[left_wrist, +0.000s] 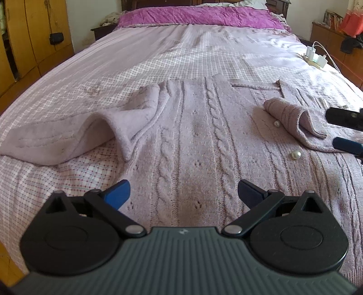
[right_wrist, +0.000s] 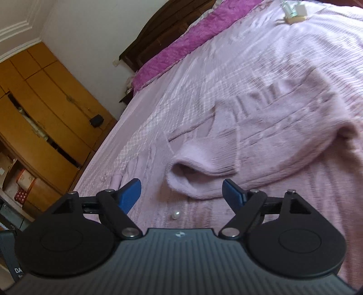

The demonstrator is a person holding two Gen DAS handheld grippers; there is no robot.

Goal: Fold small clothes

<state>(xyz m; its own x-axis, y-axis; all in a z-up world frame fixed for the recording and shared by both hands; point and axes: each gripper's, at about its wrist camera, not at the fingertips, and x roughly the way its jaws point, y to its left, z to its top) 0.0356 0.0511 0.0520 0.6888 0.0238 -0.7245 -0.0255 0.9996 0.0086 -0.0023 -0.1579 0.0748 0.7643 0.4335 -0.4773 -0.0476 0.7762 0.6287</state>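
Note:
A pale lilac cable-knit cardigan [left_wrist: 192,127] with pearl buttons [left_wrist: 294,155] lies spread on the bed. Its left sleeve [left_wrist: 68,140] trails off to the left with a raised fold. Its right sleeve [left_wrist: 292,118] is folded in over the front. My left gripper [left_wrist: 182,192] is open and empty, low over the cardigan's hem. My right gripper [right_wrist: 181,192] is open and empty, just short of the right sleeve's cuff [right_wrist: 188,179]; its fingers [left_wrist: 344,131] show at the right edge of the left wrist view.
The bed has a pink checked sheet [left_wrist: 68,95] and a magenta quilt [left_wrist: 199,15] at the head. A power strip with chargers [left_wrist: 315,56] lies at the far right of the bed. Wooden wardrobes [right_wrist: 40,109] stand left of the bed.

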